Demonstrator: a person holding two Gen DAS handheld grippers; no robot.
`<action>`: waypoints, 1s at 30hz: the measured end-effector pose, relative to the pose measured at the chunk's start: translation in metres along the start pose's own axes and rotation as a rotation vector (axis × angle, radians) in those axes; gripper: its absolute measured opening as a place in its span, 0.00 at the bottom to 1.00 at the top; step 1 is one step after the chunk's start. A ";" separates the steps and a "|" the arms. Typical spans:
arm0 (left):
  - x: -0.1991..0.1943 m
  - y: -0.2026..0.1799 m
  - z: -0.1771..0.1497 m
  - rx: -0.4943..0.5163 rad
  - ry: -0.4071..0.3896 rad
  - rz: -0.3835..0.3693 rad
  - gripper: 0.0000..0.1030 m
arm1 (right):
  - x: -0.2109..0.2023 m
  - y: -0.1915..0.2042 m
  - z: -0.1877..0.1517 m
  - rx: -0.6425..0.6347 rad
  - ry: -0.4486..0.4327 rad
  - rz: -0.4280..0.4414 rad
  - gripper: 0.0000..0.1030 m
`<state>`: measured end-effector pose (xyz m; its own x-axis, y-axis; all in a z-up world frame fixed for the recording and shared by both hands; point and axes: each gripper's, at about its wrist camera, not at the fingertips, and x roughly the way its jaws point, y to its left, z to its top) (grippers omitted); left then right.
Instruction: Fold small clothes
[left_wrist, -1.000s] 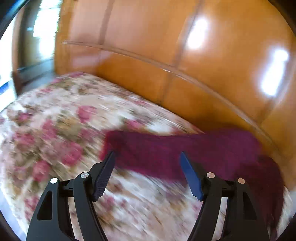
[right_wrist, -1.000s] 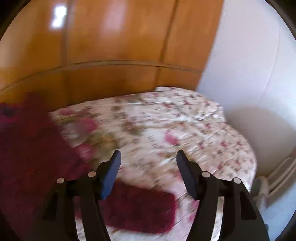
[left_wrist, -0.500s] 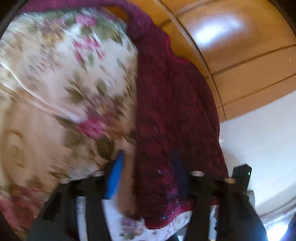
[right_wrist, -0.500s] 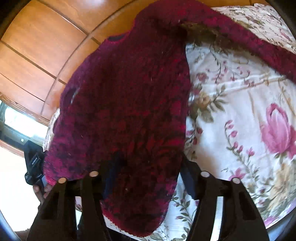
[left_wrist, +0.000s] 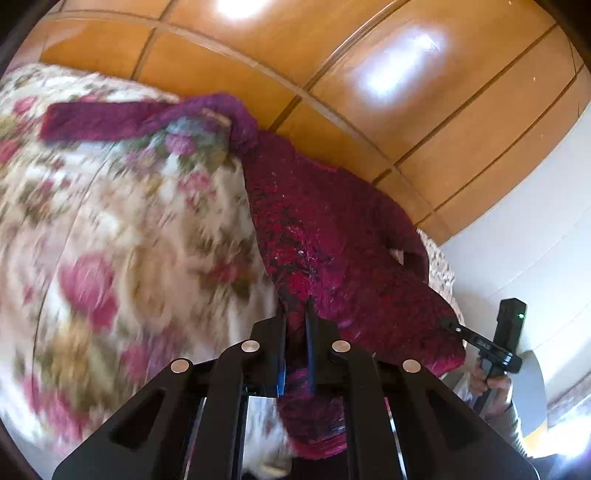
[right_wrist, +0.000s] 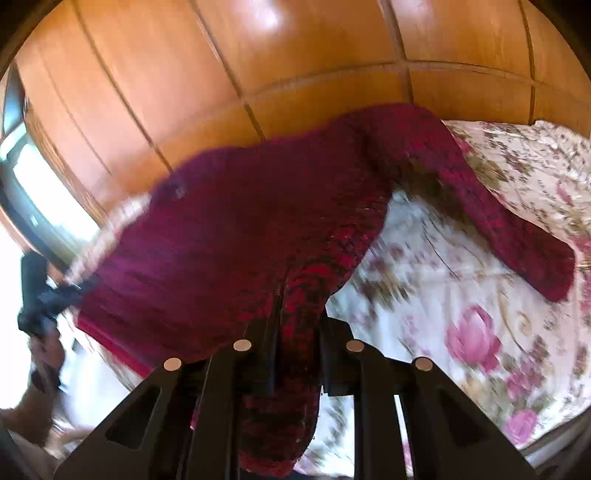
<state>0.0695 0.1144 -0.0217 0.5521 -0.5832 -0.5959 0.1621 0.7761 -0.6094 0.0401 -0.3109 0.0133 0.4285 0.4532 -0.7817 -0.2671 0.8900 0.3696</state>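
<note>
Dark red knit sweater (left_wrist: 332, 236) hem is pinched in both jaws, which just closed on it. Left gripper (left_wrist: 295, 332) and right gripper (right_wrist: 297, 332) tilt down; sweater stretches away lengthwise over the floral bedspread (left_wrist: 110, 229) toward the wooden panel wall (right_wrist: 258, 74).

One dark red knitted sweater (left_wrist: 332, 236) with two sleeves showing, one per view; one floral bedspread (left_wrist: 122, 236) under it; two black grippers, the left gripper (left_wrist: 295, 332) and the right gripper (right_wrist: 297, 332); one wooden panelled wall (right_wrist: 295, 55) behind the bed; one white wall (left_wrist: 535, 221)
</note>
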 end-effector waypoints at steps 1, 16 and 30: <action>0.001 -0.001 -0.010 -0.005 0.016 0.009 0.07 | 0.005 -0.004 -0.014 -0.008 0.034 -0.030 0.15; 0.030 0.030 -0.047 -0.130 0.083 0.035 0.56 | 0.019 -0.003 -0.028 -0.040 0.043 -0.185 0.75; 0.025 0.010 -0.075 -0.001 0.139 0.065 0.12 | 0.034 -0.006 -0.053 -0.017 0.129 -0.162 0.17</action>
<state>0.0233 0.0898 -0.0822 0.4431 -0.5593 -0.7006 0.1291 0.8131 -0.5676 0.0105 -0.3033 -0.0422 0.3530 0.2928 -0.8886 -0.2185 0.9493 0.2260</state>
